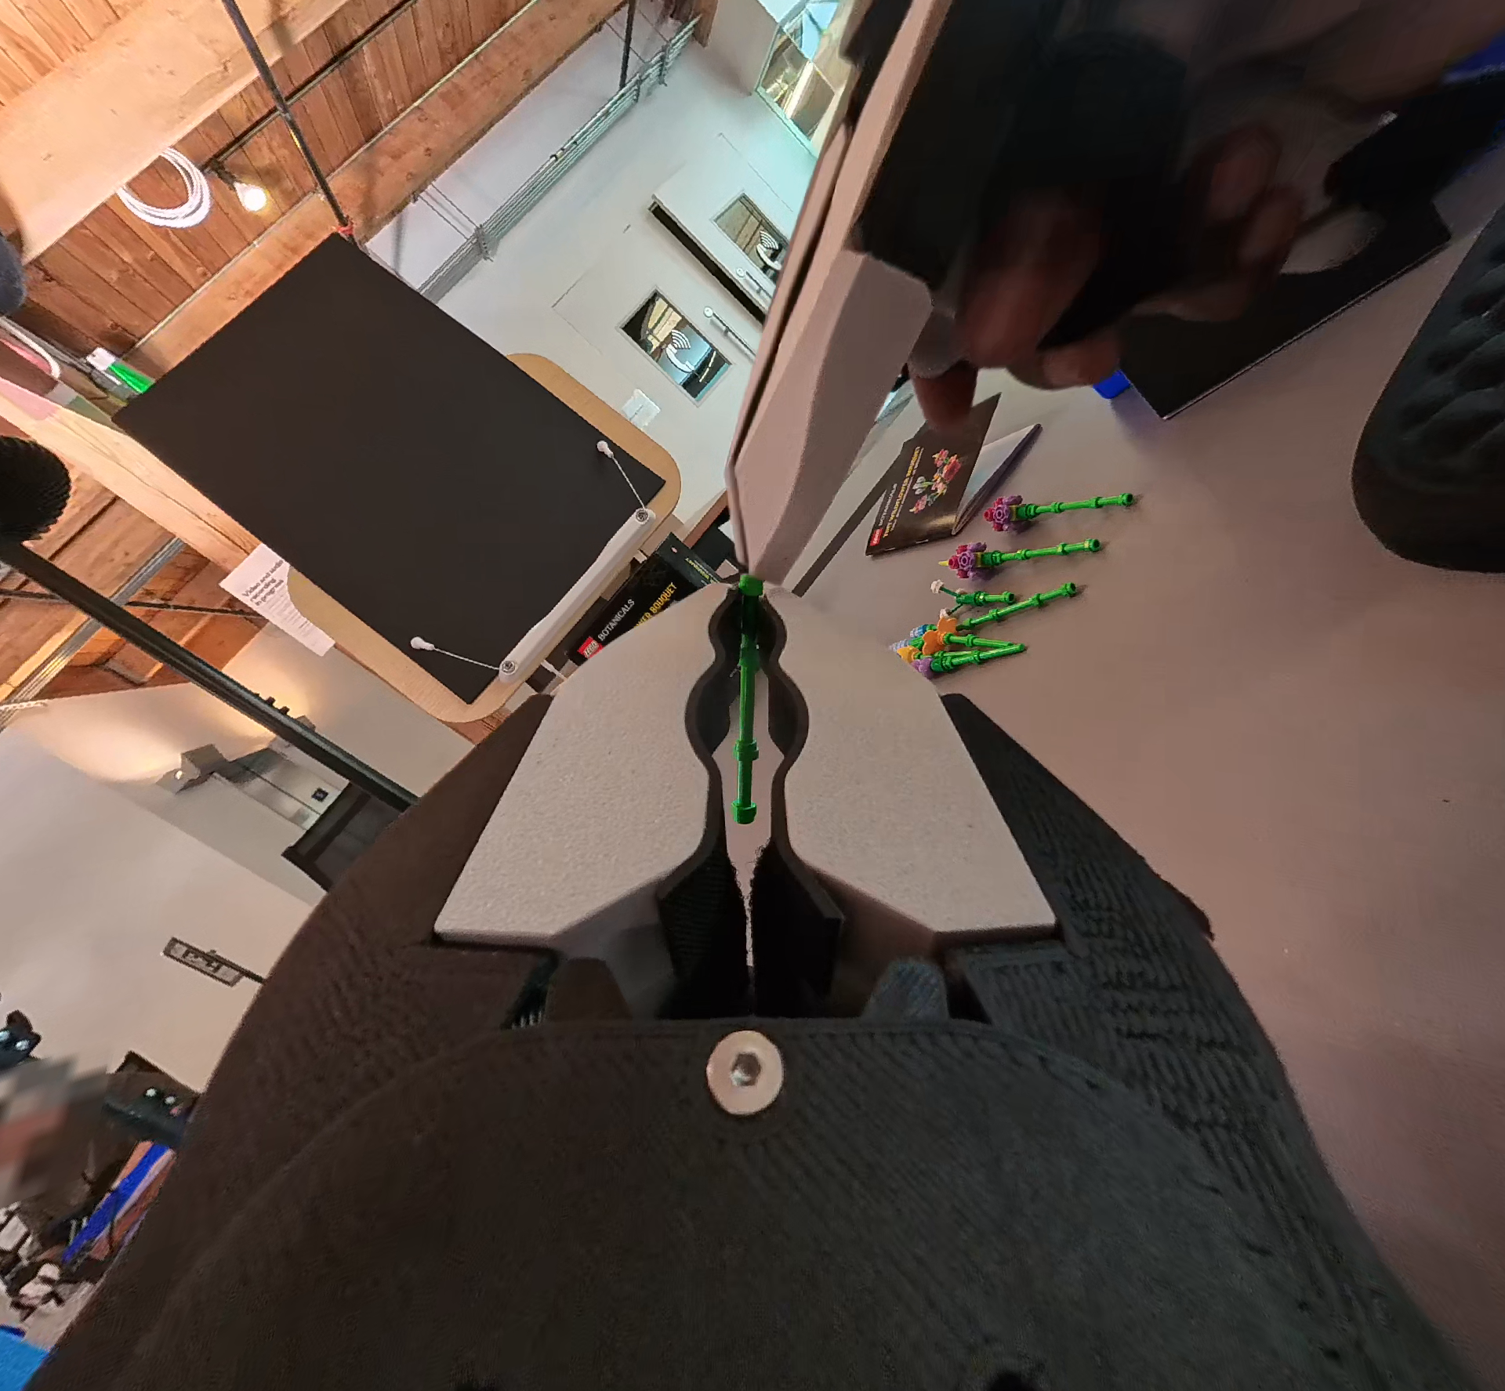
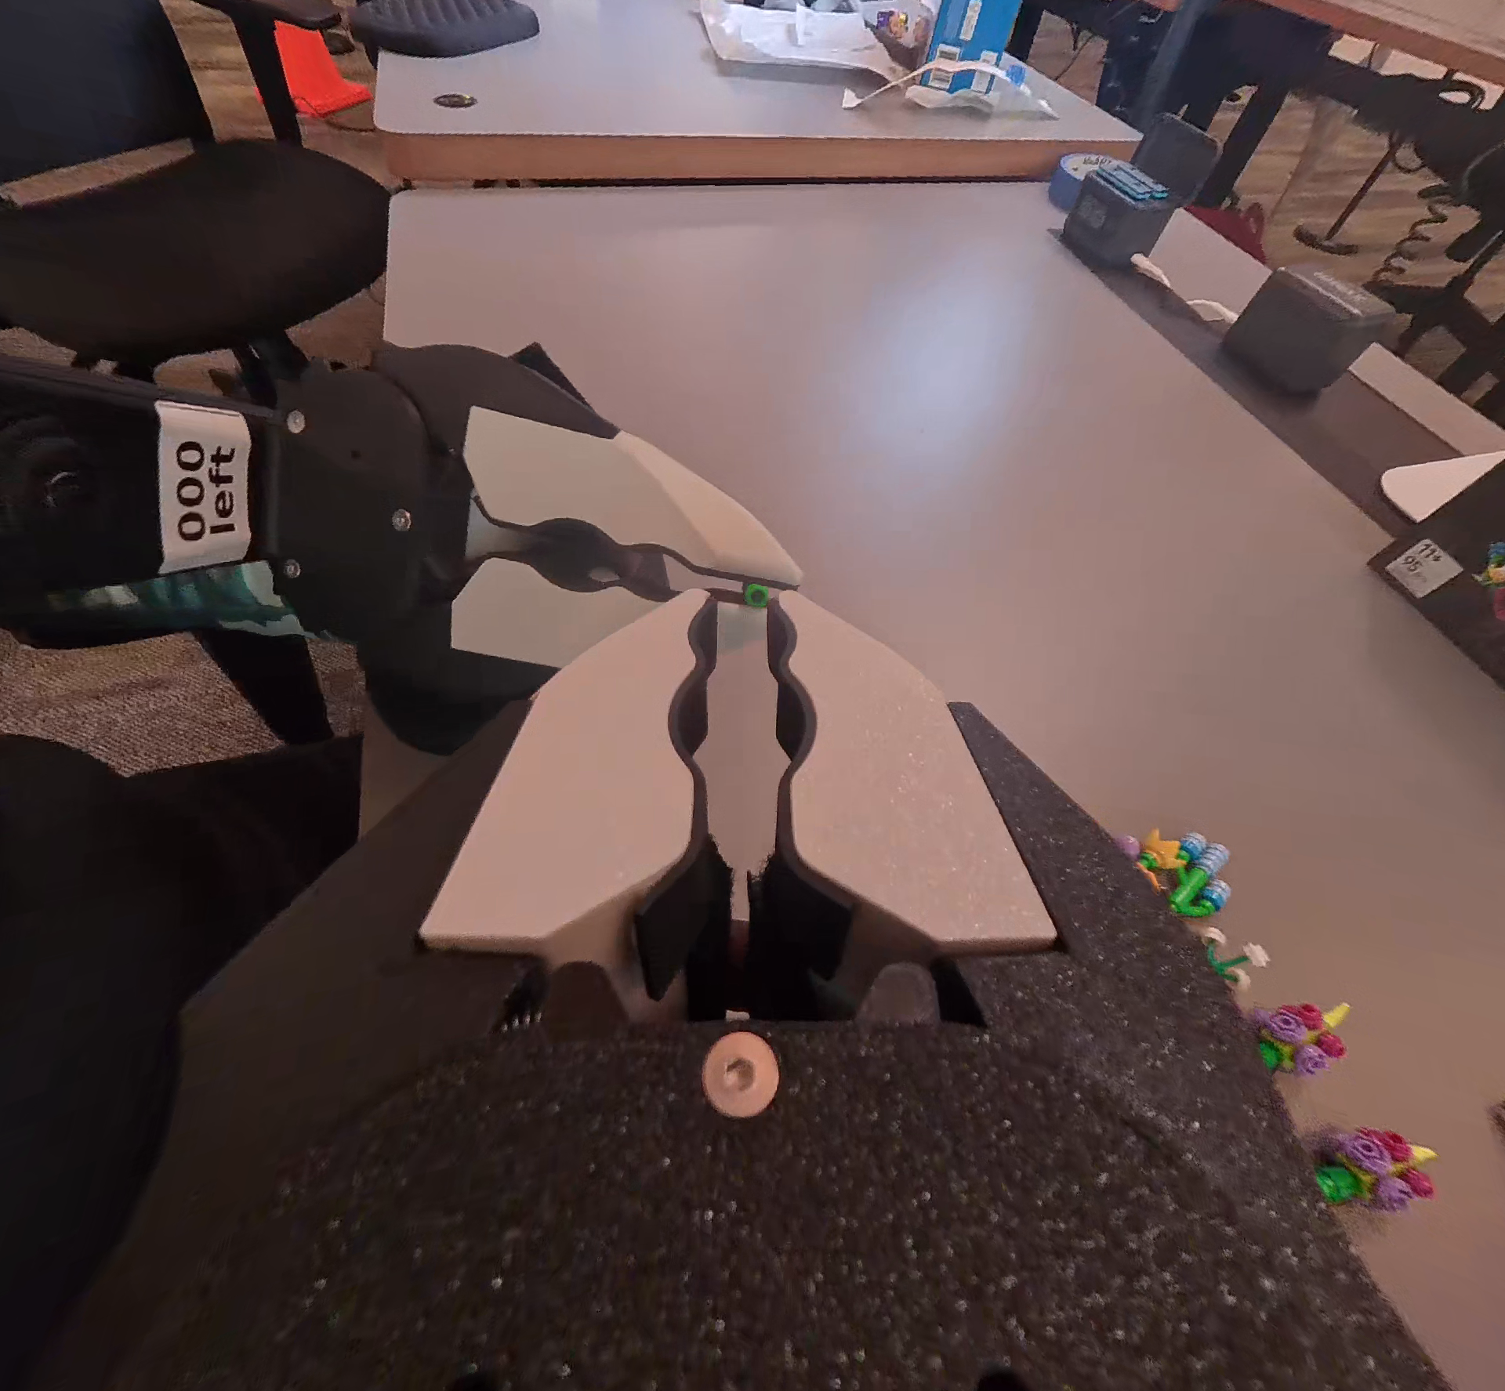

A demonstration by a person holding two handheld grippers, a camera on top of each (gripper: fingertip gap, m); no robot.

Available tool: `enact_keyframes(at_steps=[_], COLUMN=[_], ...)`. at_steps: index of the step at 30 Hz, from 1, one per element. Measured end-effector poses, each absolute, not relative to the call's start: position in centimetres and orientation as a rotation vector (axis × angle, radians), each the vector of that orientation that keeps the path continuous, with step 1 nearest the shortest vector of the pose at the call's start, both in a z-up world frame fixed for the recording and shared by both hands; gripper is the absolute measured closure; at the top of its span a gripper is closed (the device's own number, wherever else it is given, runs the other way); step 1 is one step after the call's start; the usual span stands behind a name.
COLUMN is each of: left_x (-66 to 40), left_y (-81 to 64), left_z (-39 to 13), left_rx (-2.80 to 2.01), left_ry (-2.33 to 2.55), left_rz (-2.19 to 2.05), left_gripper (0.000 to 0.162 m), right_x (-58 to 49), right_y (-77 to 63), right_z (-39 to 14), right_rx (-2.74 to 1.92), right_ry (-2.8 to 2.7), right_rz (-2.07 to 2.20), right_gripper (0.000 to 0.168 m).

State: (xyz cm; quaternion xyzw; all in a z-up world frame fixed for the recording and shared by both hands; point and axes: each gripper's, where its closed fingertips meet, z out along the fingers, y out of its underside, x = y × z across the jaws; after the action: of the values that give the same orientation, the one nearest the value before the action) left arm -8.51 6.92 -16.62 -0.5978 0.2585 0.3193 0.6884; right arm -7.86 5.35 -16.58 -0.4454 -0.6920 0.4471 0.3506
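Grippers meet tip to tip above the grey table (image 2: 977, 391). From the left of the right wrist view comes the left gripper (image 2: 737, 588), black with pale fingers (image 2: 651, 489), and its jaws are closed on a thin green stem (image 1: 746, 700). In the left wrist view this stem lies along the narrow gap between the fingers, and its far end sticks out at the tips. The right gripper (image 2: 743, 603) reaches to this same end, seen as a small green ring in its own view; its jaws are a little apart along their length, and I cannot tell if the tips really pinch the stem or only touch it. A hand (image 1: 1083, 277) holds the right gripper. On the table to the right, well apart from both grippers, lies a row of small brick flowers (image 1: 1002, 603) with green stems and purple, orange and white heads. Beyond them, at the far right, a dark booklet (image 1: 932, 489) lies flat
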Motion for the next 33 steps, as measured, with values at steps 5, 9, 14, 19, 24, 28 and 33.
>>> enact_keyframes(at_steps=[5, 9, 14, 19, 24, 28, 33], left_x=[-8.3, -8.0, -7.9, -8.2, -7.8, -7.6, -7.2], left_y=[6.9, 6.9, 7.0, 7.2, 7.2, 7.2, 7.2], left_z=[-16.6, -16.7, -16.9, -16.9, -17.1, -17.2, -17.4], left_rx=[-1.325, -1.310, -1.314, -1.332, -1.333, -1.332, -1.323], left_ry=[0.600, 0.630, 0.639, 0.615, 0.637, 0.656, 0.686], left_rz=[0.743, 0.779, 0.771, 0.746, 0.736, 0.750, 0.763], left_gripper=[0.159, 0.159, 0.158, 0.159, 0.159, 0.159, 0.159], right_x=[-8.0, -7.9, -7.9, -7.1, -6.8, -6.7, -7.1], right_y=[5.3, 5.4, 5.5, 5.9, 6.0, 6.0, 5.5], right_z=[-16.7, -16.9, -17.1, -16.0, -16.0, -16.7, -17.1], right_rx=[-1.175, -1.172, -1.141, -1.121, -1.114, -1.122, -1.088], right_ry=[-1.779, -1.785, -1.803, -1.796, -1.817, -1.860, -1.870], right_rz=[1.220, 1.212, 1.171, 1.238, 1.239, 1.214, 1.190], right_gripper=[0.159, 0.163, 0.164, 0.164, 0.163, 0.151, 0.163])
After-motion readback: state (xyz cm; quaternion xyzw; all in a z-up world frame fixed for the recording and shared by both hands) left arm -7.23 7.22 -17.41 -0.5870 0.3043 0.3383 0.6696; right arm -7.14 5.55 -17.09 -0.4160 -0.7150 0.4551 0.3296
